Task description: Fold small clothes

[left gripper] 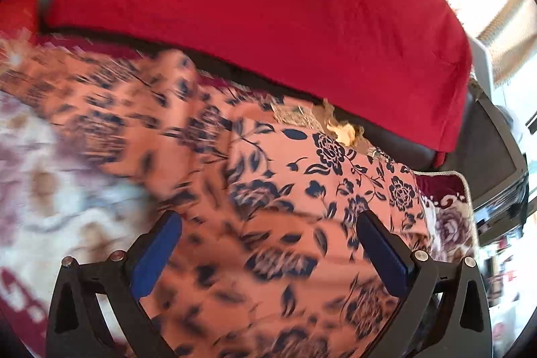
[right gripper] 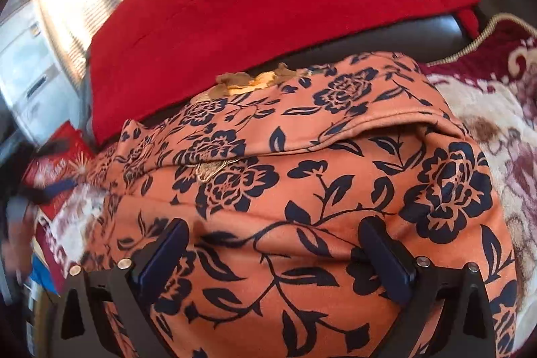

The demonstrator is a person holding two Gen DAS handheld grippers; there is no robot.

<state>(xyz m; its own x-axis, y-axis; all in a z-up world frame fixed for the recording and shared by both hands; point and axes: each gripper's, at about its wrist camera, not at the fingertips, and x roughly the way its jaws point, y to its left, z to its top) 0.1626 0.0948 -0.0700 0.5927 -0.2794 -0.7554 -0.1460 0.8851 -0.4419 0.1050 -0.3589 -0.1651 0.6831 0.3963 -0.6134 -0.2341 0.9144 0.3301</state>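
1. Left gripper [left gripper: 268,244] angled down, jaws wide, empty, over floral garment [left gripper: 302,190].
2. Right gripper [right gripper: 272,254] angled down, jaws wide, empty; garment [right gripper: 319,190] fills view, red cushion [right gripper: 268,5] at 12 o'clock.

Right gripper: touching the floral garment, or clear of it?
Cannot tell. In the right wrist view the right gripper stands open over the floral garment; no gap or contact shows plainly.

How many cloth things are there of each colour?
Orange cloth with dark blue flowers: 1
Plain red cloth: 1
White and maroon flowered blanket: 1
Total: 3
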